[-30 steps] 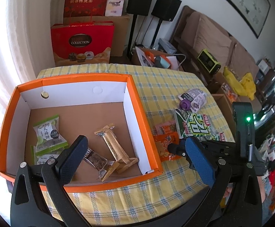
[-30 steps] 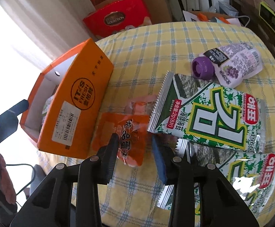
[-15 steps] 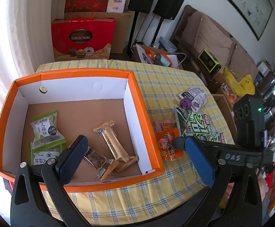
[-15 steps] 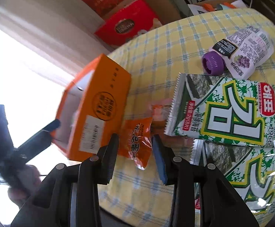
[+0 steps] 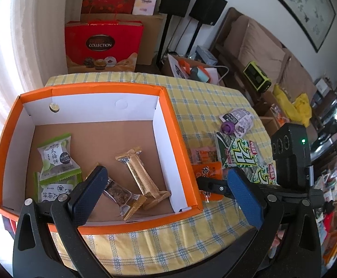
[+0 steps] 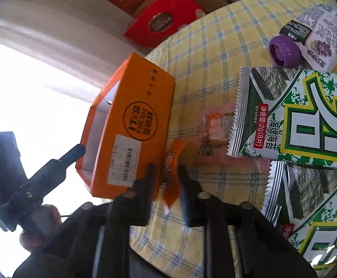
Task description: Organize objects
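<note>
An orange box (image 5: 182, 159) with a brown floor stands on the yellow checked table and holds two green snack packs (image 5: 57, 157), a gold bar (image 5: 140, 173) and a dark snack bar (image 5: 119, 192). My left gripper (image 5: 166, 192) is open and empty above the box's near right corner. My right gripper (image 6: 166, 180) is shut on an orange snack packet (image 6: 168, 173), beside the box's outer wall (image 6: 133, 125); the packet also shows in the left wrist view (image 5: 208, 173).
Two green seaweed packs (image 6: 303, 113), a pink packet (image 6: 214, 127) and a purple-capped pouch (image 6: 307, 39) lie right of the box. Red gift bags (image 5: 101, 44), speakers and a sofa stand beyond the table's far edge.
My right gripper has closed on the orange packet and tilted it up on edge. The left gripper has stayed open over the box, shifting only slightly.
</note>
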Demonstrator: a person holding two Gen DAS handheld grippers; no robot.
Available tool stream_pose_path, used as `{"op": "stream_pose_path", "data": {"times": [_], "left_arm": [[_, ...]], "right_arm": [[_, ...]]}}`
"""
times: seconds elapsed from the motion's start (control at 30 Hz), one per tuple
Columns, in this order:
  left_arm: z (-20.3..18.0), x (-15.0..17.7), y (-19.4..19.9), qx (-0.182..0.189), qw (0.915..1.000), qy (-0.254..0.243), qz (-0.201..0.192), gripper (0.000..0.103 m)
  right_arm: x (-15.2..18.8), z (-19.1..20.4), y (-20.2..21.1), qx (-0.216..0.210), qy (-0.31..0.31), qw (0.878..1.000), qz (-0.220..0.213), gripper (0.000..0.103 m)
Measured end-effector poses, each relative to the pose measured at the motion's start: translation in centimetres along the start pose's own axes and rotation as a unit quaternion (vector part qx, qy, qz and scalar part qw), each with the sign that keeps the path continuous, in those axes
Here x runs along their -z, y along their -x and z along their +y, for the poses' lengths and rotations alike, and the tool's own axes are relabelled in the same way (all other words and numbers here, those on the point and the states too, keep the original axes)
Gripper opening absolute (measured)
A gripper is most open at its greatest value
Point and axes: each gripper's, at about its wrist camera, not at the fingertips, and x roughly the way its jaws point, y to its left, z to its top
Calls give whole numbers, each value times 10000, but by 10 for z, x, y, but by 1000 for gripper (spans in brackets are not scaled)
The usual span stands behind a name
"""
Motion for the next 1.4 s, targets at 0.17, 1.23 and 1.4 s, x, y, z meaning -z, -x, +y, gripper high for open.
{"op": "stream_pose_path", "data": {"times": [0.17,1.23,1.4], "left_arm": [[0,-1,-1,18,10000,15,16,103],[-95,-37,-59,-179,9755,-1900,1090,98],[-110,-34,-79,-516,9514,-2744,1297,86]], "right_arm": [[0,9,0,283,205,9994,-73,12],[15,-44,170,452,-366,9861,-1553,10],[19,-50,179,454,-424,9853,-1592,10]]}}
